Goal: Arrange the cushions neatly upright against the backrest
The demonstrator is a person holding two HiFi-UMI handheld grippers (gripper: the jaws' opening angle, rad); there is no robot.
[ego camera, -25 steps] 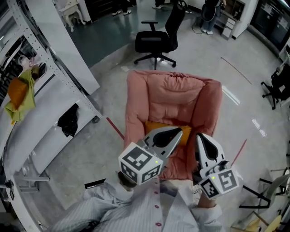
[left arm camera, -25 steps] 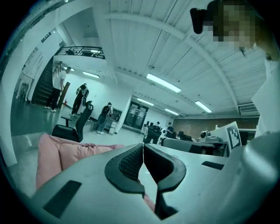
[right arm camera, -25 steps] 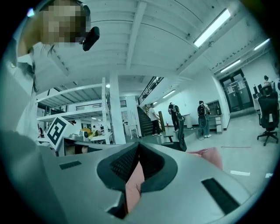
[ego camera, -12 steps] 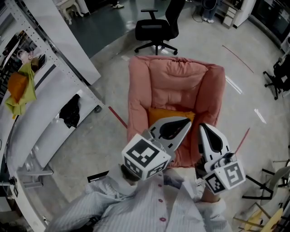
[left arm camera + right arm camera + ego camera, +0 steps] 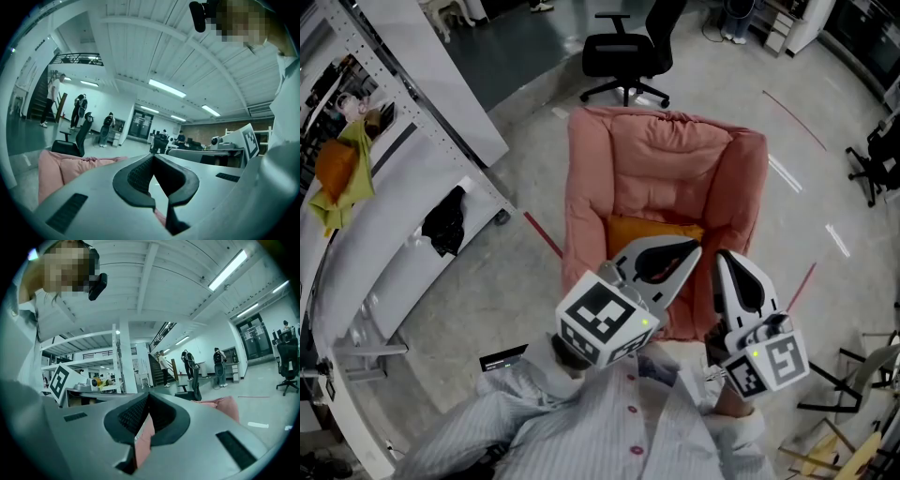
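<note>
A pink armchair (image 5: 666,159) stands on the floor in front of me, and its padded edge shows in the left gripper view (image 5: 61,168) and the right gripper view (image 5: 225,406). An orange cushion (image 5: 642,230) lies on its seat, near the backrest, partly hidden behind my grippers. My left gripper (image 5: 693,249) hovers above the front of the seat, shut and empty (image 5: 152,157). My right gripper (image 5: 721,256) hangs beside it over the seat's right front, also shut with nothing held (image 5: 149,397). Neither touches the cushion.
A black office chair (image 5: 623,56) stands behind the armchair. A white shelving rack (image 5: 412,141) runs along the left, with a yellow-green cloth (image 5: 342,178) and a black cloth (image 5: 445,225) on it. Another black chair (image 5: 877,159) sits at the right edge. People stand far off.
Both grippers have edged a little forward toward the armchair's seat. Their jaws stay shut and the cushion has not moved.
</note>
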